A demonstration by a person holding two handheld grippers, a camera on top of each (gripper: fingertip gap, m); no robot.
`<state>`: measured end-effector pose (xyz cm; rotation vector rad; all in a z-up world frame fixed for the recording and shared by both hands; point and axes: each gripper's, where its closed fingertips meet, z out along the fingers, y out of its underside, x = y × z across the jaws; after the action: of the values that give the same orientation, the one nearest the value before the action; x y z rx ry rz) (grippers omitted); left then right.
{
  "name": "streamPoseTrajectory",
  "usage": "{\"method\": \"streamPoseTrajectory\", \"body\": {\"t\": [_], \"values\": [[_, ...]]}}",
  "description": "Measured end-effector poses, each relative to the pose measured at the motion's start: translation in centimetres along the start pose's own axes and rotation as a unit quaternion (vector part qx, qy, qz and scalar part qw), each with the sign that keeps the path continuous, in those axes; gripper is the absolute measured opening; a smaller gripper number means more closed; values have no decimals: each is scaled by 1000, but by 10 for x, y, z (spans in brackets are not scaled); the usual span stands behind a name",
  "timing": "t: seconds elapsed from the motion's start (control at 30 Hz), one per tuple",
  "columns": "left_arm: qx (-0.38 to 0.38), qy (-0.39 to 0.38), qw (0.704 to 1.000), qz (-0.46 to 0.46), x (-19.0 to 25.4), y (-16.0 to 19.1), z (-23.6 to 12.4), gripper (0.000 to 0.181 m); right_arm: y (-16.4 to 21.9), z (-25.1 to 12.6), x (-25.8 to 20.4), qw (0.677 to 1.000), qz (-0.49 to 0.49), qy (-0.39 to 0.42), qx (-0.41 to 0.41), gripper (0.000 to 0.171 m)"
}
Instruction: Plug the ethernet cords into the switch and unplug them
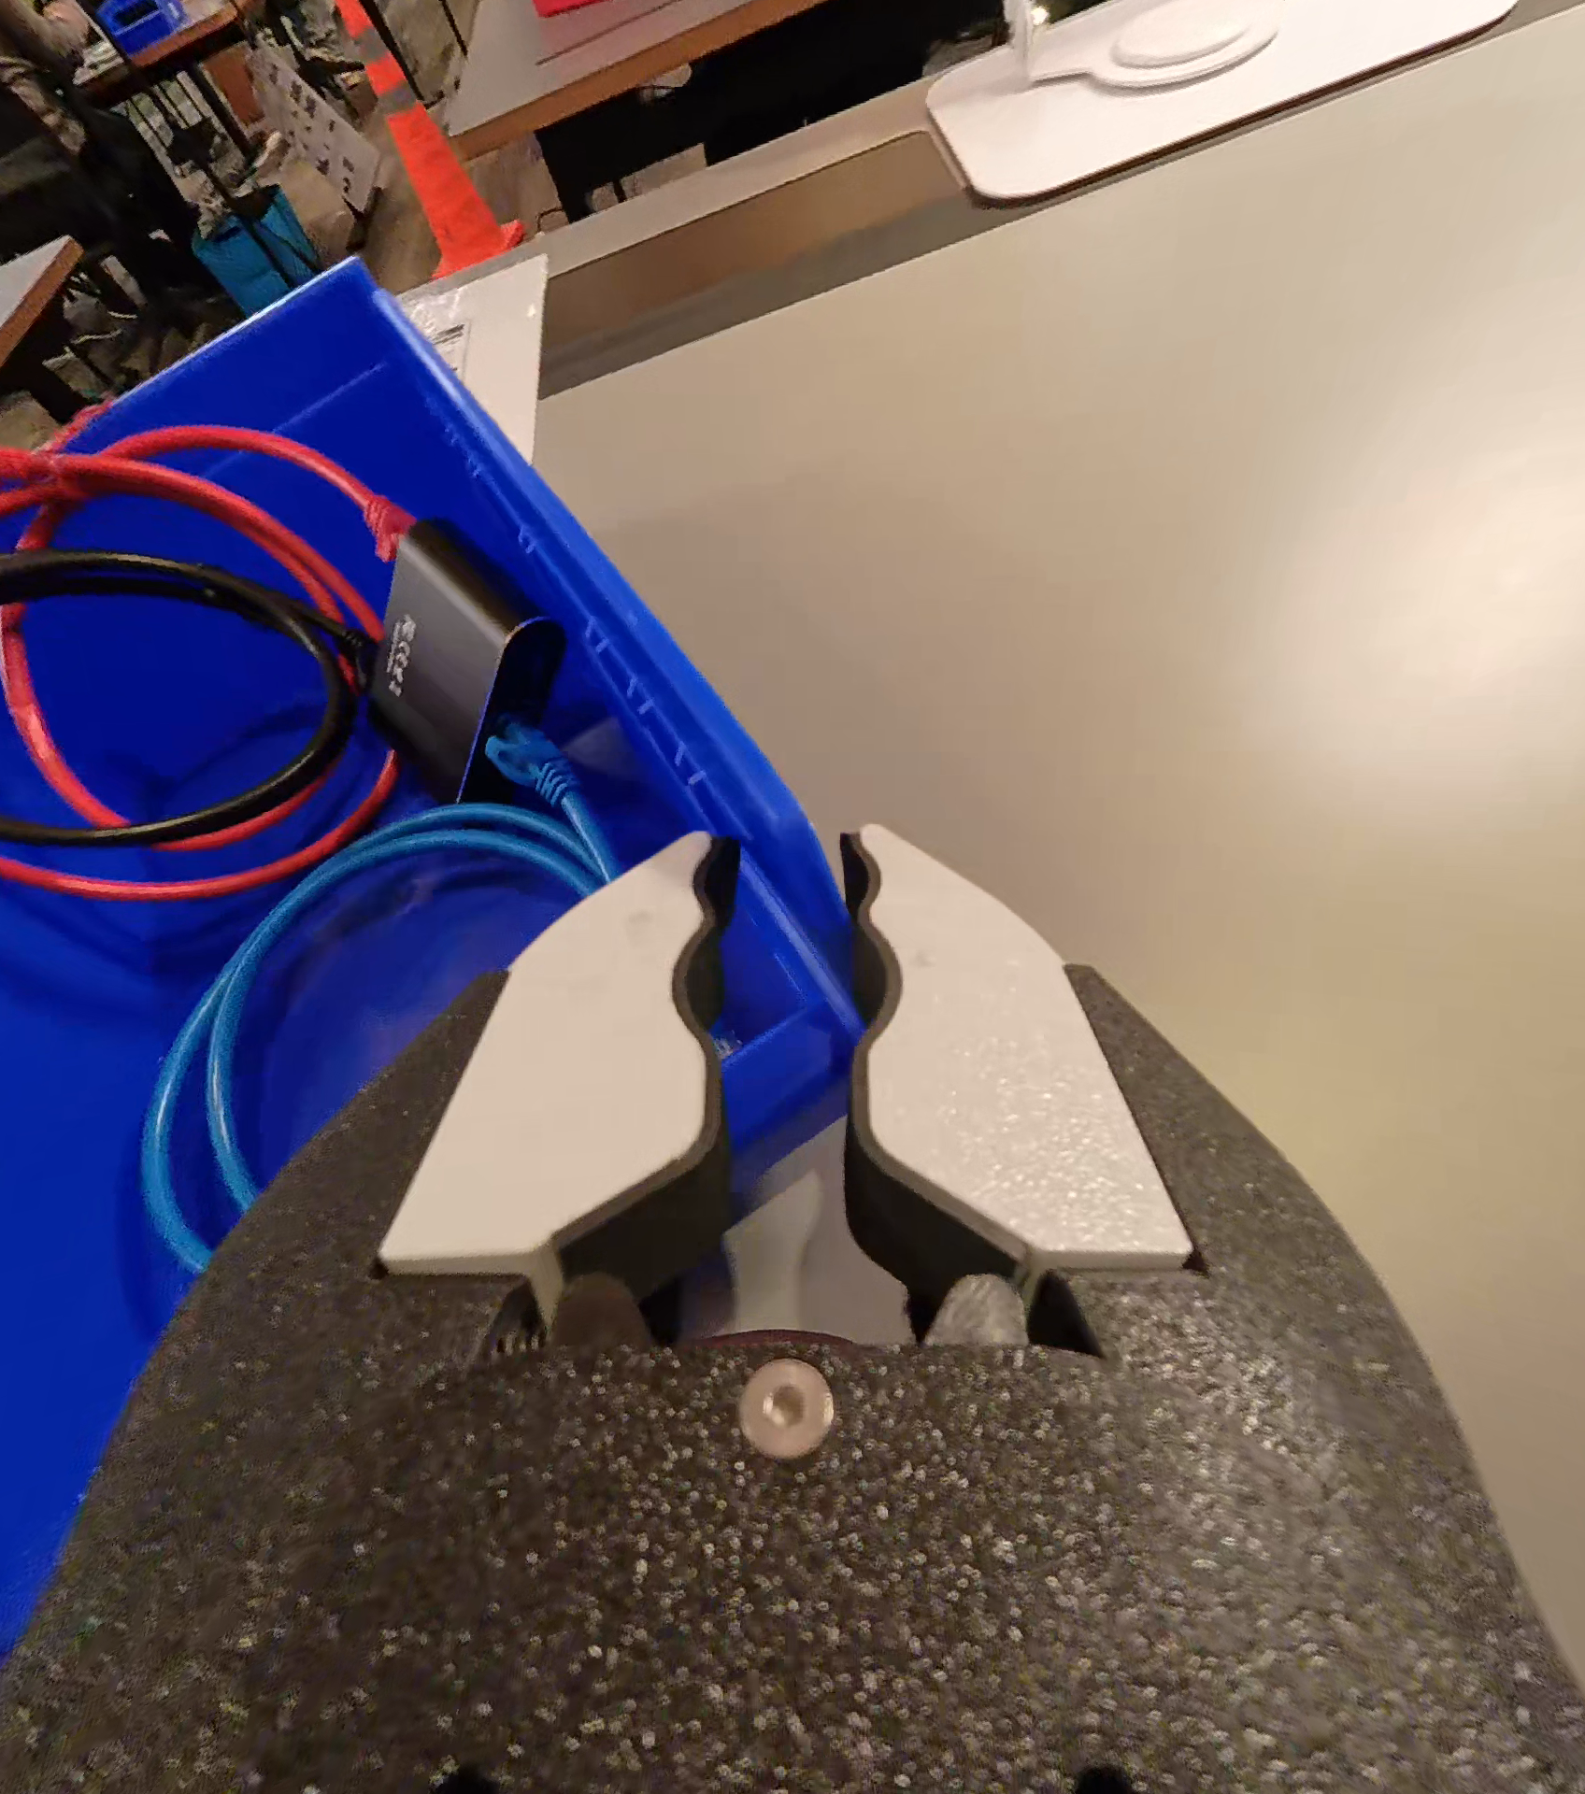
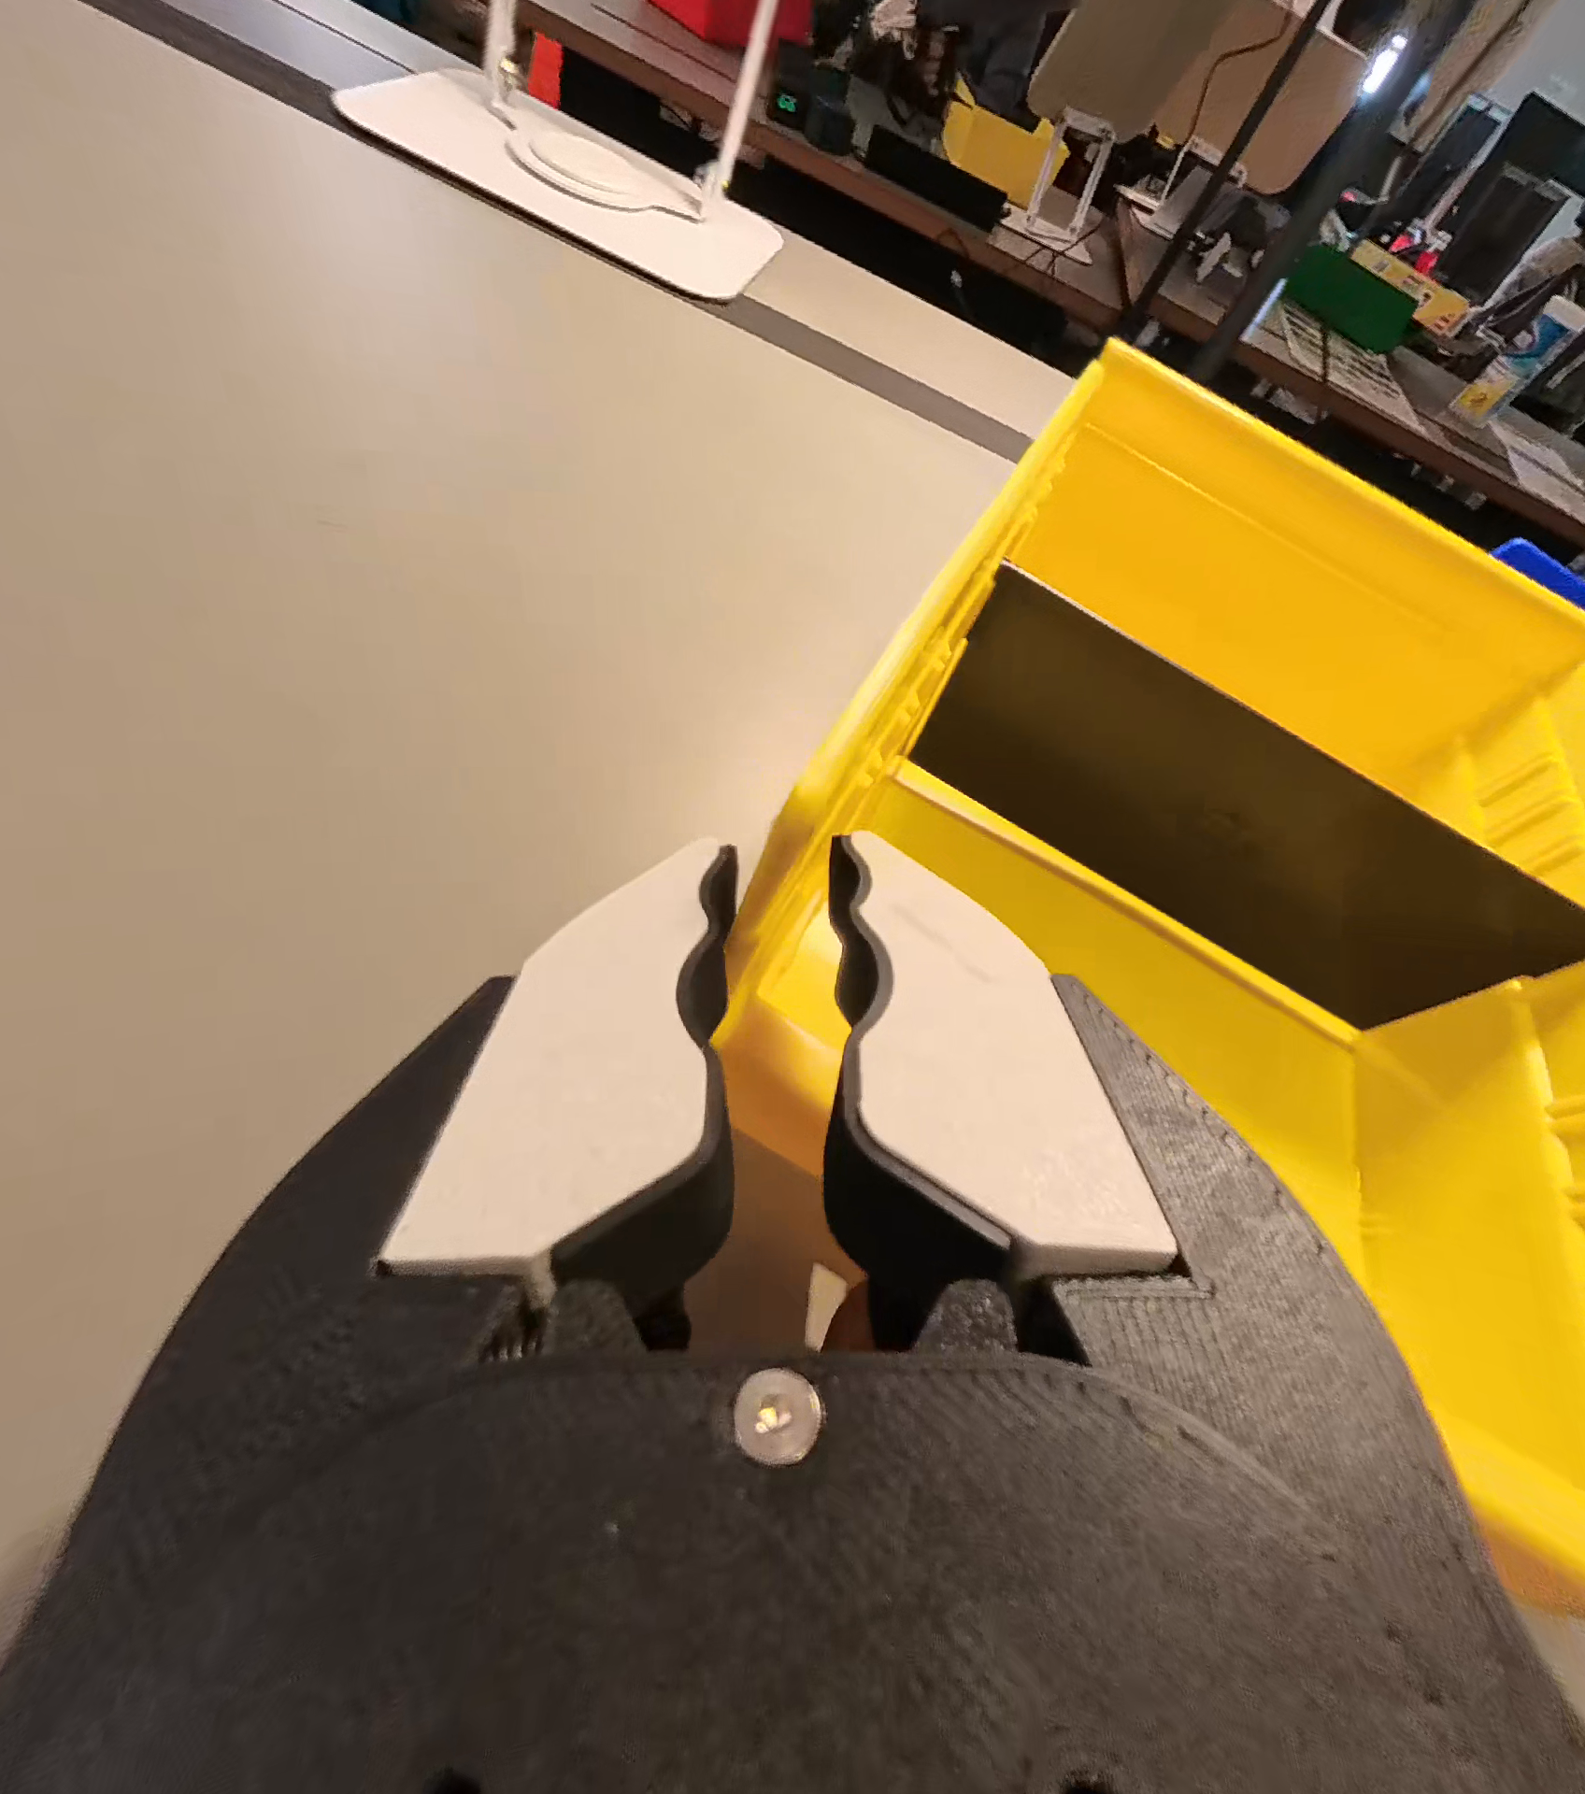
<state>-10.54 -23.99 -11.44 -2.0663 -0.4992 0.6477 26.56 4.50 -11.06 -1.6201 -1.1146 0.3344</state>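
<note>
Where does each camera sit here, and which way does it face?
Left wrist view: on the left hand-held gripper, facing along its fingers at the blue bin wall they straddle; inside, the switch with red, black and blue cords.
Right wrist view: on the right hand-held gripper, fingers straddling the yellow bin wall.
Shared: beige table, white stand base.

Warm indoor light, soft glare patch on the table (image 1: 1352, 621), wide-angle bending at edges, blurred background clutter
</note>
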Motion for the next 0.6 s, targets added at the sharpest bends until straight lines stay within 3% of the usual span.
{"method": "streamPoseTrajectory", "body": {"t": [0.23,0.4,0.47,0.6], "values": [[-6,-42,999,0,-36,19,-17,10,15,-14,39,998,-3,66,-10,7],[-12,-34,999,12,-42,21,-10,28,11,-10,49,998,-1,70,-6,17],[-8,-45,999,22,-45,18,-4,28,6,-4,49,997,-6,74,0,10],[-13,-61,998,27,-54,19,-2,15,1,4,52,997,12,77,7,6]]}}
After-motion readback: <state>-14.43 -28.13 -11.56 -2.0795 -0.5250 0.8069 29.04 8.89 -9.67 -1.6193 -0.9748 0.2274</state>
